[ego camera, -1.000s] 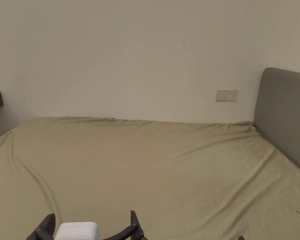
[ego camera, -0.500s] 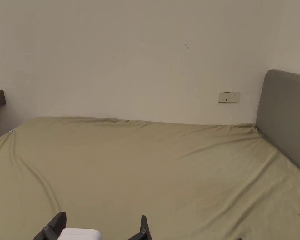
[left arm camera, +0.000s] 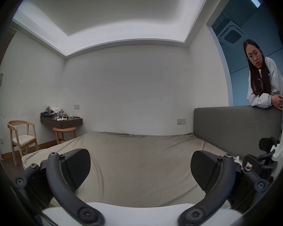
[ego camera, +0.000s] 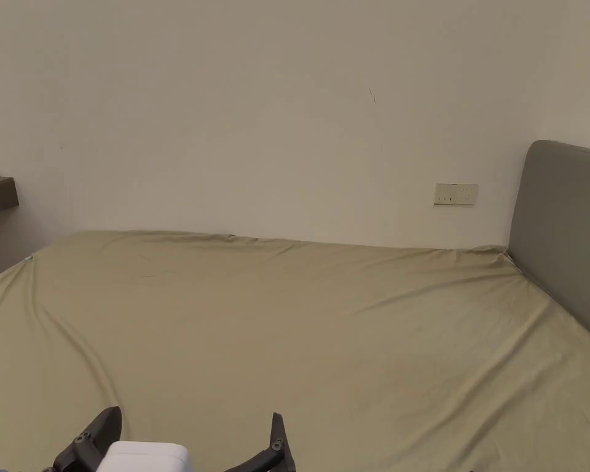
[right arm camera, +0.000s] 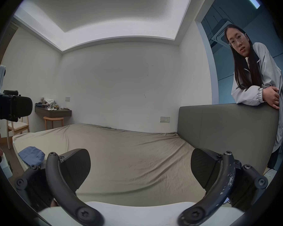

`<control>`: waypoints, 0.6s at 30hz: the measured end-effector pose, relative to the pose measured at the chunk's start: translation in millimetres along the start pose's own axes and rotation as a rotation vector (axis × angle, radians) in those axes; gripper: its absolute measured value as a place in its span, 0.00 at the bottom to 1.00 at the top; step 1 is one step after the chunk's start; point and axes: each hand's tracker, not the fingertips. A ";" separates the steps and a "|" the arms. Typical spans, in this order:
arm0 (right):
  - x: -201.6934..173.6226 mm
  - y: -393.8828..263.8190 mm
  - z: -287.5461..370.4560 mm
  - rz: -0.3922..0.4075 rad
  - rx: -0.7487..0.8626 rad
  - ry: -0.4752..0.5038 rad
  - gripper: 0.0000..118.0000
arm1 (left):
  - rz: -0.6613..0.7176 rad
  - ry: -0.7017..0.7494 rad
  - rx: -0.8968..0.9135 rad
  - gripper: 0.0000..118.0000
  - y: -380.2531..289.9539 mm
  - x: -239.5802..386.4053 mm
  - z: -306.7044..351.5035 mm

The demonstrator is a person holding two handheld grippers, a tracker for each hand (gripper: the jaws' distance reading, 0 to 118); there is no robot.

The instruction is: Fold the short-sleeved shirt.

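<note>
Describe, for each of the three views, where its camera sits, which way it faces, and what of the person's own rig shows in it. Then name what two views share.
Head view: on the person's head, facing across the bed to the wall; the left gripper pokes in at the bottom.
Left gripper view: low over the bed, facing the headboard; its fingers are spread, and the right gripper sits at the right edge.
Right gripper view: low, similar heading; fingers spread, a blue garment at left.
Shared: both gripper views show a bystander leaning on the headboard.
</note>
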 end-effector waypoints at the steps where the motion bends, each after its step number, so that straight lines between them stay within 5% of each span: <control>1: -0.2 0.0 -0.2 0.001 -0.001 -0.001 1.00 | -0.001 -0.001 -0.002 1.00 0.5 0.4 -0.1; 8: -0.7 0.8 0.0 -0.003 -0.003 0.004 1.00 | 0.011 0.069 0.023 1.00 -2.8 3.5 1.6; 14: 2.1 1.0 1.9 -0.025 0.007 0.015 1.00 | 0.071 -0.075 0.042 1.00 -11.6 -13.2 1.3; 18: 1.8 0.8 3.0 -0.013 0.007 0.009 1.00 | -0.063 0.002 0.065 1.00 -15.4 -14.1 4.1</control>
